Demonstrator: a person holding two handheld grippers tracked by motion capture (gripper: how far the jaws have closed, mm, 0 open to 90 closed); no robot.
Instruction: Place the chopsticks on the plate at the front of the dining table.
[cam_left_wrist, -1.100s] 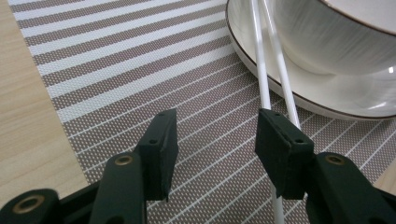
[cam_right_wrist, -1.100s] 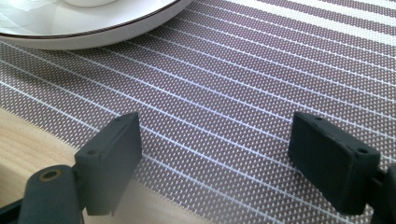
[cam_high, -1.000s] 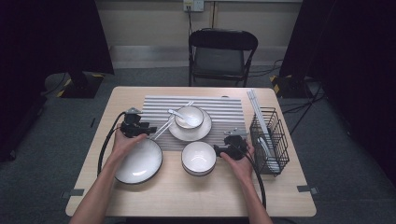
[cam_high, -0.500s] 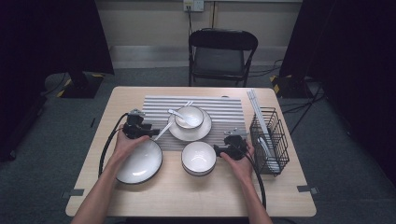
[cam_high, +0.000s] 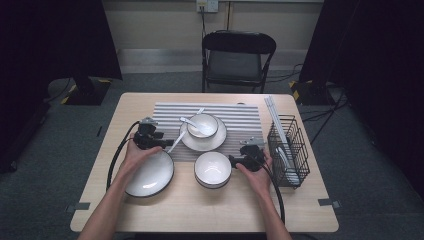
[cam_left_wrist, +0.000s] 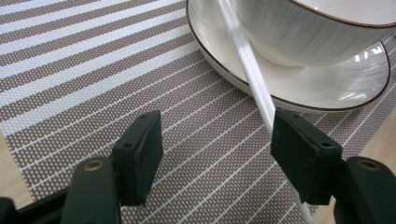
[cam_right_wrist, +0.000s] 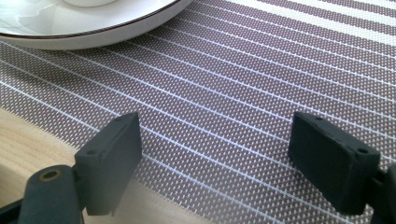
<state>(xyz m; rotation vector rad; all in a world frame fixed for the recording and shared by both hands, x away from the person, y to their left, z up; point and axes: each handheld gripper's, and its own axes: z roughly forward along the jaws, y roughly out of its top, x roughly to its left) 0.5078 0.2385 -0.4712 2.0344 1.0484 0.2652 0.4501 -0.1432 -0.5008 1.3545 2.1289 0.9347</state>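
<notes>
A dark room with a grey carpet holds a wooden table, and a black folding chair stands behind it.

In the high view, a striped placemat lies across the far middle of the table. The left gripper lies at the mat's left edge, with a white stick just ahead of its fingers; the stick slants up toward a saucer that carries a small bowl with a spoon in it. A black-rimmed plate sits just below the left hand. The right gripper lies beside the right rim of a white bowl, its fingers pointing at that bowl. A black wire basket stands just behind the right hand.

In the left gripper view, the fingers stand apart, having just been opening. The white stick runs between them, hard against the inner face of the right-hand finger; I cannot tell whether it touches. It crosses the saucer's rim ahead and leans by the bowl. The left-hand finger is clear of it, over the mat.

In the right gripper view, the fingers stand wide with bare mat between them. A white dish rim lies ahead to the left, and table wood shows beside the left-hand finger.
</notes>
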